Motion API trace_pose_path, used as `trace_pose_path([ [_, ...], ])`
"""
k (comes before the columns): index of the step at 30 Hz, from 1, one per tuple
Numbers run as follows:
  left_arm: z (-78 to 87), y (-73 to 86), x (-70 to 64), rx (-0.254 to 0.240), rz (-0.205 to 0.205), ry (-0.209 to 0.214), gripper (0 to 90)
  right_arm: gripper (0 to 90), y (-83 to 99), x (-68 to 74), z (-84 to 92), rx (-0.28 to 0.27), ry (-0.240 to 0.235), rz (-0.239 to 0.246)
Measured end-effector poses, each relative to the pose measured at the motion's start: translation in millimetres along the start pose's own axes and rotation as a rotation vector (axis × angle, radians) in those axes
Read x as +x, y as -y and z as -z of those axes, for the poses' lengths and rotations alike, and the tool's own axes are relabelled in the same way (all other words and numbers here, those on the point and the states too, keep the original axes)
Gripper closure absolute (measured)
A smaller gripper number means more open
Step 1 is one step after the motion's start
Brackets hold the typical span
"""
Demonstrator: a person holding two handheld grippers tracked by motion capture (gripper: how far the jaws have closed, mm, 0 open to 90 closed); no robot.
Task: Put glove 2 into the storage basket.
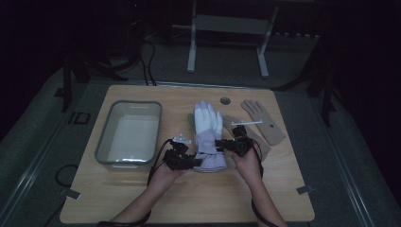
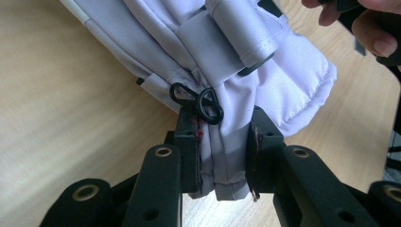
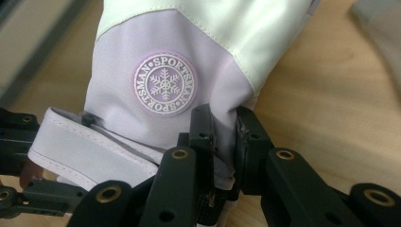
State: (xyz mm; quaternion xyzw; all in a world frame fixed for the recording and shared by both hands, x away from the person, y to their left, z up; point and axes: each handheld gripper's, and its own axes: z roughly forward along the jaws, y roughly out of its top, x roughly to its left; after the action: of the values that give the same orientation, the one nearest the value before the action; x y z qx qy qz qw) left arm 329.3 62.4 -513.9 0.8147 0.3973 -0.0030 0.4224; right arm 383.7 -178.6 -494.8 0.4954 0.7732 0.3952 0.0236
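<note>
One "SPORTSMAN" snowflake badge

This looks like a dim lab or recording room set up for handling trials. A plain wooden worktop stands in the middle of the frame on grey carpeted floor, with tape tabs at its lower corners. Black cables trail across the floor at upper left. At top centre stand the white metal legs of another frame or desk. The surroundings are dark.
</note>
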Motion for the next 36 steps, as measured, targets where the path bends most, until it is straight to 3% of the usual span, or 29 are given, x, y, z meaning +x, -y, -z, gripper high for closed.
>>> trace_pose_path([
  [7,20.8,-19.3,-1.5,0.004,-0.04,-0.007,71.0,79.6,-16.5,13.8,17.6,-0.049,0.008,0.025],
  [15,47.0,-30.3,3.0,0.001,-0.055,-0.025,71.1,79.7,-34.3,33.7,22.3,-0.082,0.002,0.054],
  [25,73.7,-26.9,23.6,0.003,-0.04,-0.026,71.2,80.0,-49.4,58.0,7.1,-0.082,-0.016,0.079],
  [36,118.8,-18.8,42.7,0.005,-0.029,-0.077,71.5,80.1,-70.0,96.0,-15.9,-0.078,-0.066,0.114],
])
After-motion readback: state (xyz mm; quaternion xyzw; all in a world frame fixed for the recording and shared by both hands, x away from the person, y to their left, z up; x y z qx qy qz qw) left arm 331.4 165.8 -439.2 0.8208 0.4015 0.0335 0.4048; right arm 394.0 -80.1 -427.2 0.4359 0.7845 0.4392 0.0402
